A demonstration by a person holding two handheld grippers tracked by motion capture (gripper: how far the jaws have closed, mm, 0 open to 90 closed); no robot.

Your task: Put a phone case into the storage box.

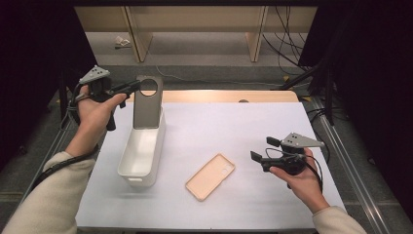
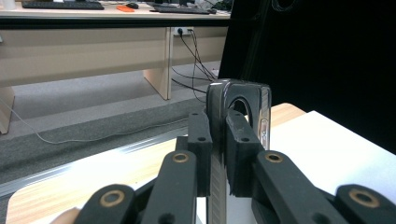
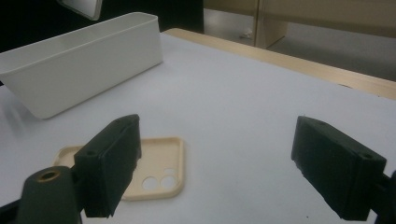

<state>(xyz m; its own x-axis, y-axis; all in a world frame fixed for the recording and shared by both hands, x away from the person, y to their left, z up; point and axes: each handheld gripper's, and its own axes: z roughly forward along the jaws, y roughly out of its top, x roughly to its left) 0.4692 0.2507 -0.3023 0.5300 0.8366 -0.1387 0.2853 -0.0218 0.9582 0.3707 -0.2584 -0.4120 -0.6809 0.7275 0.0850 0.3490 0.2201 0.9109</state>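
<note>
Grey phone case point(image 1: 147, 102) is up in the air, pinched at its top edge by the left gripper point(image 1: 132, 87), and it hangs upright over the far end of the white bin point(image 1: 141, 151). Its lower edge dips just inside that far end of the bin; whether it touches the bin I cannot tell. Big round camera hole sits near the top of the case, right beside the gripper's tips. From the left gripper view, the two black pads point(image 2: 201, 154) are clamped tight on the thin edge of the dark case point(image 2: 240, 112), one on each face, nothing loose there.

Over to the right of the bin, a beige phone case point(image 1: 210, 176) lies flat on the white desk point(image 1: 234, 126), hollow side up, apart from the bin's near end. Further right again, well apart from the bin, the right gripper point(image 1: 261, 150) hovers low with its jaws spread wide and nothing between them. In the right gripper view the beige case point(image 3: 156, 170) lies just behind the left pad point(image 3: 112, 163), with the bin point(image 3: 79, 70) beyond it.
</note>
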